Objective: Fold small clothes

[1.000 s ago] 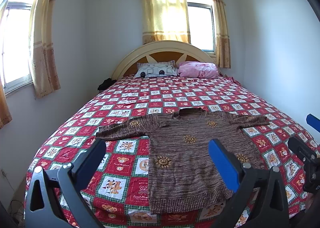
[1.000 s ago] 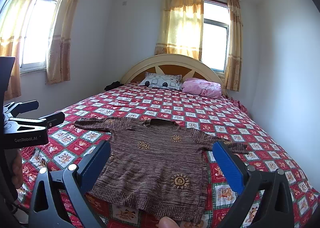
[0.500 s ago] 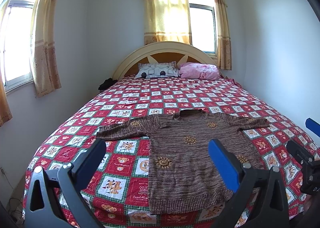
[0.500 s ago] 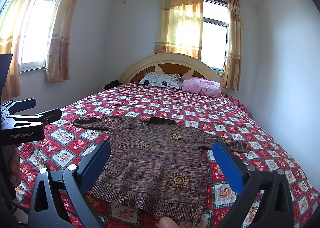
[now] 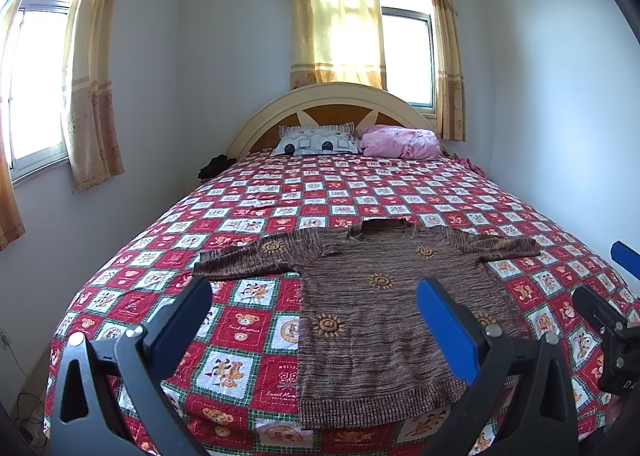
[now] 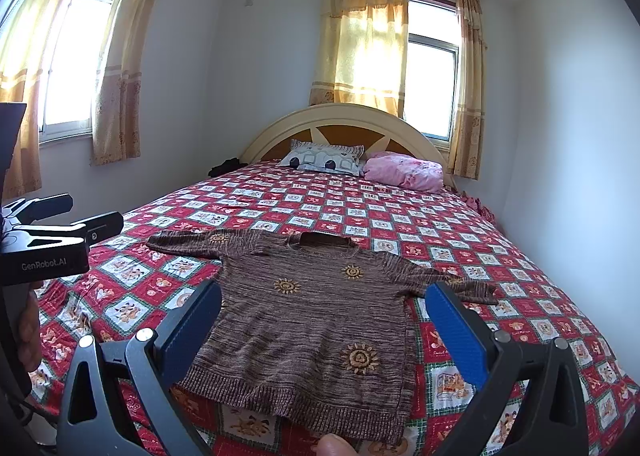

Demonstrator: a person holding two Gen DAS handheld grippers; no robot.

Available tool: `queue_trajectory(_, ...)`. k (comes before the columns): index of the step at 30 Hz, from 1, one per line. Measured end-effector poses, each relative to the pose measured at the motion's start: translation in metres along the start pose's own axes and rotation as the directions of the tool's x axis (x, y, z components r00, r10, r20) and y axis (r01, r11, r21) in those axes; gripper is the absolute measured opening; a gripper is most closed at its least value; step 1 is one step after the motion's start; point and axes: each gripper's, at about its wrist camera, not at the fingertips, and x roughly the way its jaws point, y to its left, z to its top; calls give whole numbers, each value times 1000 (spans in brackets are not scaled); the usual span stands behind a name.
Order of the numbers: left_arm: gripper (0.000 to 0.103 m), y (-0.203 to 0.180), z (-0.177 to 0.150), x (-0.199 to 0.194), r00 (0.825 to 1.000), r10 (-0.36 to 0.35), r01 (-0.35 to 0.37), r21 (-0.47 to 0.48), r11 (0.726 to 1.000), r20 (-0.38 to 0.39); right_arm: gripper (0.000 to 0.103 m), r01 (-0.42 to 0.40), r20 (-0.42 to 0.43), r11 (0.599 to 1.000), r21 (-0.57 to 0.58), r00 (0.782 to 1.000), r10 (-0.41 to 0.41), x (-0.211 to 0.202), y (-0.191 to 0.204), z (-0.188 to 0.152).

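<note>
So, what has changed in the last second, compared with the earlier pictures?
Very little. Both cameras tilt up slightly, so the brown sweater sits a bit lower in each view. The left gripper and the right gripper are open as before, above the near edge of the bed, and hold nothing. The sweater lies flat with its sleeves spread, untouched; the pillows have not moved.

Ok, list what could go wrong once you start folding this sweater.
1. The brown sweater has its hem at the foot edge of the bed; a tug toward you could drag it off.
2. Both sleeves are spread wide, so the open left gripper and right gripper may pinch the quilt too.
</note>
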Motion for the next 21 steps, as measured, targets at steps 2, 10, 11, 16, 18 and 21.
queue_trajectory(2, 103, 0, 0, 0, 1000, 1, -1, -2, 1000, 0, 102, 0, 0, 1000, 0, 1000, 0, 0, 0, 0)
queue_trajectory(10, 103, 2, 0, 1, 1000, 1, -1, -7, 1000, -1, 102, 0, 0, 1000, 1, 1000, 0, 0, 2, 0)
queue_trajectory(11, 103, 2, 0, 1, 1000, 2, -2, -7, 1000, 0, 102, 0, 0, 1000, 0, 1000, 0, 0, 2, 0)
queue_trajectory(16, 103, 3, -1, 2, 1000, 4, -4, -8, 1000, -4, 102, -1, -2, 1000, 0, 1000, 1, 0, 2, 0)
queue_trajectory(18, 103, 3, -1, 2, 1000, 4, -5, -7, 1000, -4, 102, -1, -2, 1000, 0, 1000, 1, 1, 2, 0)
queue_trajectory(21, 103, 3, -2, 3, 1000, 7, -7, -11, 1000, -7, 102, -2, -4, 1000, 1, 1000, 2, 1, 2, -1)
